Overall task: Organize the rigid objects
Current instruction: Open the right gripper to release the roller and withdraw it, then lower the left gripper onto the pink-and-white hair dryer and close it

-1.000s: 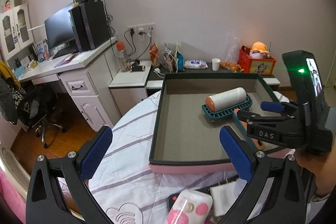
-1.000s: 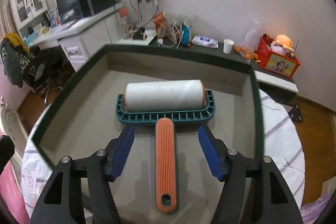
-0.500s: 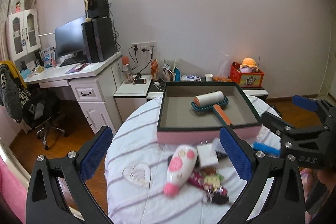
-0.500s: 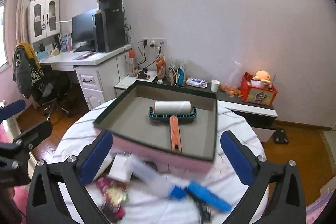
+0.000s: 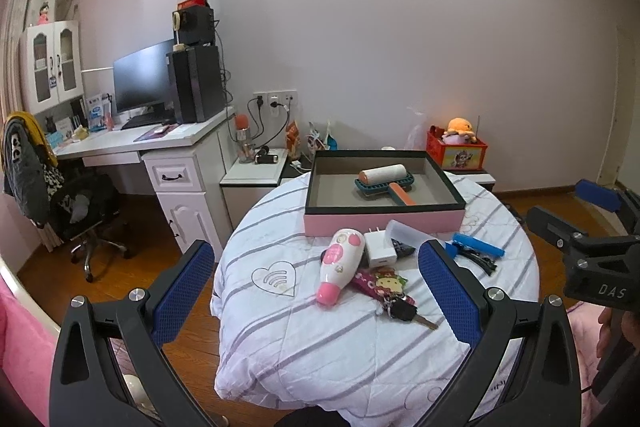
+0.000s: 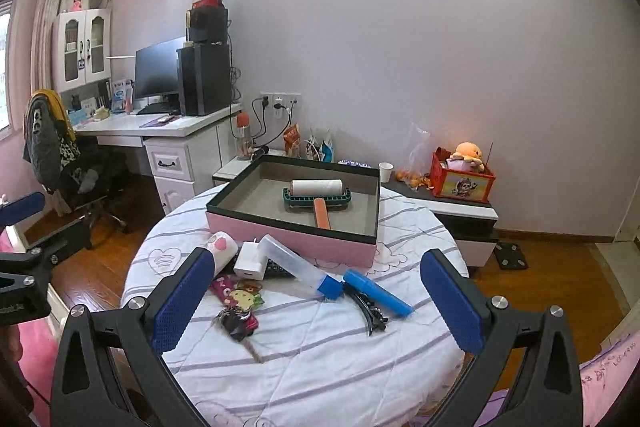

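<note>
Both wrist cams back from round table [image 5: 360, 339], angled down; left from 7 o'clock, right from 5; share pink box [image 6: 296, 239].

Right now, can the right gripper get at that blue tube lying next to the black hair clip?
Probably yes. The right gripper is open and empty, and the blue tube lies uncovered on the table in front of it, though the black hair clip lies against its side.

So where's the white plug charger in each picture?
Left wrist view: the white charger lies at centre, just right of the pink-and-white bottle-shaped toy, in front of the pink box.
Right wrist view: the charger lies left of centre, beside the clear case with the blue cap.
Shared landmark: the lint roller inside the pink box.
</note>
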{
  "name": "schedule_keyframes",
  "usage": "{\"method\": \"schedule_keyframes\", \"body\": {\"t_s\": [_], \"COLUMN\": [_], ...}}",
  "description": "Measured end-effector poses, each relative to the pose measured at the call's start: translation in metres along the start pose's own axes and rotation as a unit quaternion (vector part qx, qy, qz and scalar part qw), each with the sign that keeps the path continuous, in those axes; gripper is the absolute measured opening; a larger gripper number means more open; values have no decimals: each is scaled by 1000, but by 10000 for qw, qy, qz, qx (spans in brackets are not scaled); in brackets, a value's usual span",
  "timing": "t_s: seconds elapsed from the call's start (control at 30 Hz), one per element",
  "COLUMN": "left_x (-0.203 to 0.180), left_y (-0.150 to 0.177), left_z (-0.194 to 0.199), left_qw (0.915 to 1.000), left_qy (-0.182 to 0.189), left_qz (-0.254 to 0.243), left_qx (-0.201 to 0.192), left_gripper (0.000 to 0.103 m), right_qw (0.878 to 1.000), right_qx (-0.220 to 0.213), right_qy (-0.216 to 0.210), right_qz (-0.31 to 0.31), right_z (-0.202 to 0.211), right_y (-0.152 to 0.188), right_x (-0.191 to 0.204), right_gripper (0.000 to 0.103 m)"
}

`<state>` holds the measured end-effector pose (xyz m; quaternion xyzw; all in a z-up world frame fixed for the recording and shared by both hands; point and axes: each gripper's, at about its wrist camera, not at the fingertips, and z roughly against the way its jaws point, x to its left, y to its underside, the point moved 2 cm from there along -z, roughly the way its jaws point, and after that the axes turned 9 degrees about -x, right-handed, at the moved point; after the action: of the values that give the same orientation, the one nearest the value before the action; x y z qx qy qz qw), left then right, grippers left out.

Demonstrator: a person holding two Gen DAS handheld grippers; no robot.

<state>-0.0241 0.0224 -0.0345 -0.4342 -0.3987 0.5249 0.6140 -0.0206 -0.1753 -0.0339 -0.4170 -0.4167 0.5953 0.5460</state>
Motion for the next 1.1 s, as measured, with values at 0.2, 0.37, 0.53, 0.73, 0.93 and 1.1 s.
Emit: {"method": "schedule_keyframes", "body": {"t_s": [0.2, 0.37, 0.53, 0.73, 0.93, 1.1], "left_x": [-3, -4, -4, -7, -8, -4], "left_y": [8, 13, 22, 34, 48, 63], "left_z": [5, 0, -14, -44, -82, -125], "left_qw": [9999, 9997, 9991, 9969, 9920, 9861], "left_qy": [-25, -34, -13, 209, 489, 432], "left_qz": [-91, -142, -178, -170, -56, 22], "left_qx": [107, 192, 396, 735, 1161, 1603], "left_gripper": [103, 103, 103, 103, 103, 103], "right_qw": [10000, 10000, 9997, 9988, 9968, 9950], "right_qx": [-19, 59, 213, 485, 786, 994], "right_qy": [45, 34, 26, -44, -91, -91], "right_qz": [5, -69, -97, -99, -91, -81], "right_z": [13, 10, -1, -27, -60, -87], "right_y": [6, 14, 24, 38, 52, 60], "right_x": [-2, -5, -3, 1, 1, 0], "right_gripper": [103, 103, 103, 103, 103, 103]}}
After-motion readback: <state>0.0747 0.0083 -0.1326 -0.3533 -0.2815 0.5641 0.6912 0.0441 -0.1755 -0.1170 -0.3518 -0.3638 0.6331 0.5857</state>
